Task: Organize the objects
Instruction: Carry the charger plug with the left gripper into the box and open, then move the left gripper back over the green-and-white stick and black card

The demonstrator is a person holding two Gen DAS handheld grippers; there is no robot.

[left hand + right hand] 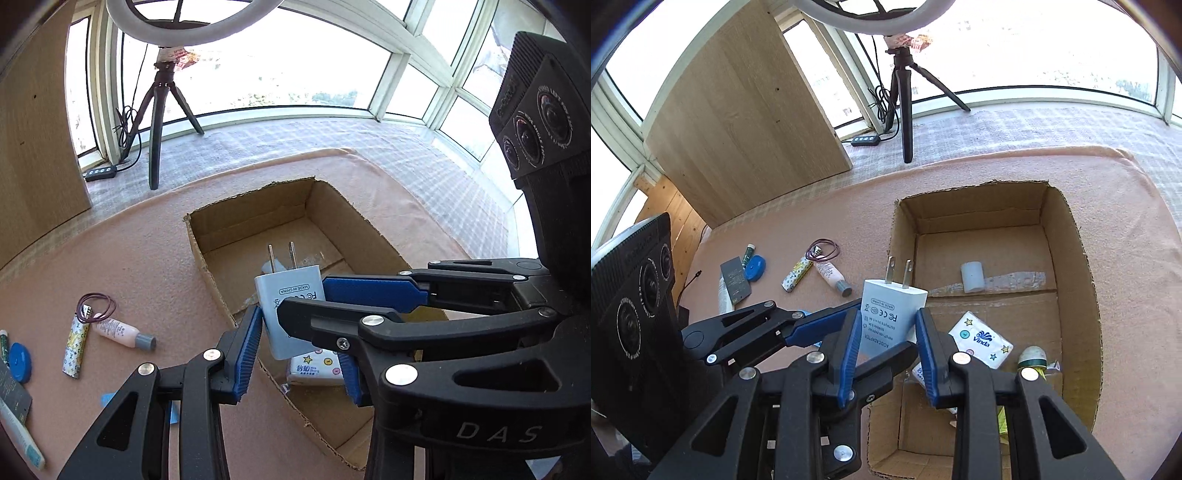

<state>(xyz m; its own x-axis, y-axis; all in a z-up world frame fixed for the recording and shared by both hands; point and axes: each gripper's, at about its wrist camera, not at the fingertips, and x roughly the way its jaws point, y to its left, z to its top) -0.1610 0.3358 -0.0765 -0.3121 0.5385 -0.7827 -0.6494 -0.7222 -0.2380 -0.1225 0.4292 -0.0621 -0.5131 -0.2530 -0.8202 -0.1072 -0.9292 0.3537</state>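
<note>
Above cardboard box (1075, 236): charger (892, 314) apparently clamped between both grippers' fingers (849, 347).

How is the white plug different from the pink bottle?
The white plug is boxy with two metal prongs; the pink bottle is round with a grey cap. The plug is held up over the cardboard box by the left gripper and right gripper; the bottle lies on the pink cloth, outside the box. Both are small.

tissue pack (317, 371) half hidden, green-capped item (1032, 356) unclear
</note>
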